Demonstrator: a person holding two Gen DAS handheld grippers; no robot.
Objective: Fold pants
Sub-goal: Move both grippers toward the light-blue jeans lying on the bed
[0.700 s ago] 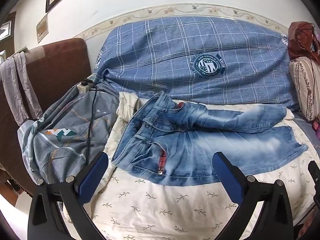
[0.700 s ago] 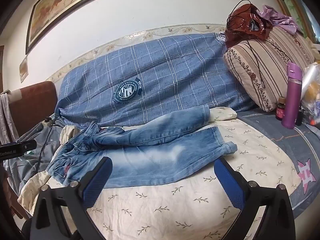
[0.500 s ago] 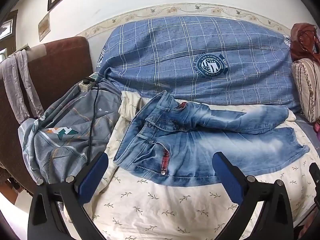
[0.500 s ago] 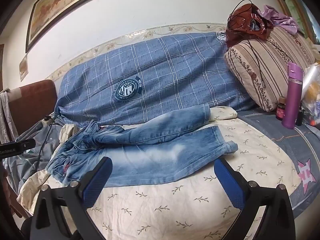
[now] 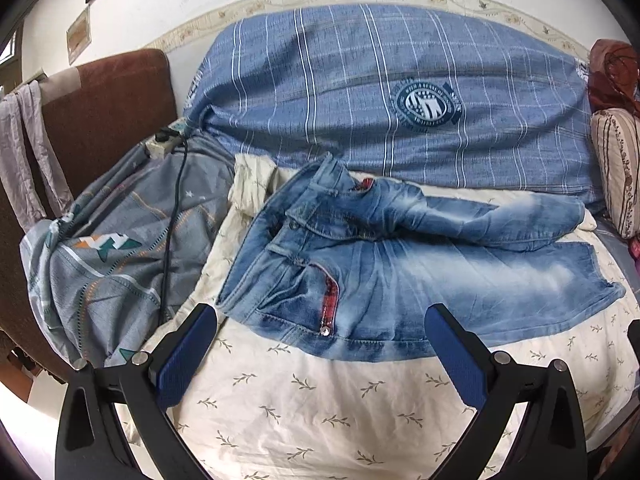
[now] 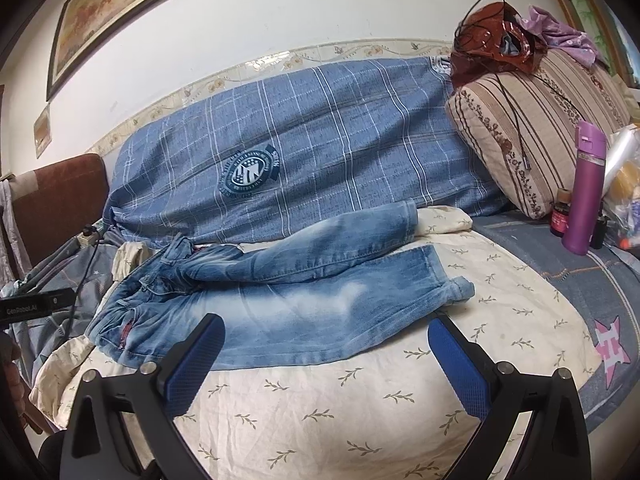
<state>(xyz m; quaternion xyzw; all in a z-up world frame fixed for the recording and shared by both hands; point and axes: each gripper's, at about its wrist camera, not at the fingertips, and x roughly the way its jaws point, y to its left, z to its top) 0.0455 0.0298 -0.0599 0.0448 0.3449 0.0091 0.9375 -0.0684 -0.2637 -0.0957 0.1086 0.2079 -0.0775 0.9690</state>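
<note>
Faded blue jeans (image 5: 400, 276) lie flat on a cream leaf-print cloth (image 5: 304, 404), waistband to the left, legs running right; the far leg is twisted and lies partly over the near one. My left gripper (image 5: 322, 354) hovers open just in front of the waistband and red-trimmed pocket, nothing between its blue pads. In the right wrist view the same jeans (image 6: 288, 300) stretch across the cloth (image 6: 360, 392). My right gripper (image 6: 326, 362) stands open in front of the near leg, with its right finger close to the cuffed hem and touching nothing.
A blue plaid cover (image 5: 380, 104) banks up behind the jeans. A grey patterned sheet (image 5: 112, 256) with a black cable and power strip (image 5: 160, 146) lies left. Striped pillow (image 6: 536, 132), purple bottle (image 6: 582, 188) and small jars (image 6: 560, 216) stand right. A brown headboard (image 5: 108, 116) stands far left.
Both views have drifted slightly, so the jeans sit a little further right in the left wrist view. Both grippers stay open and the jeans have not moved.
</note>
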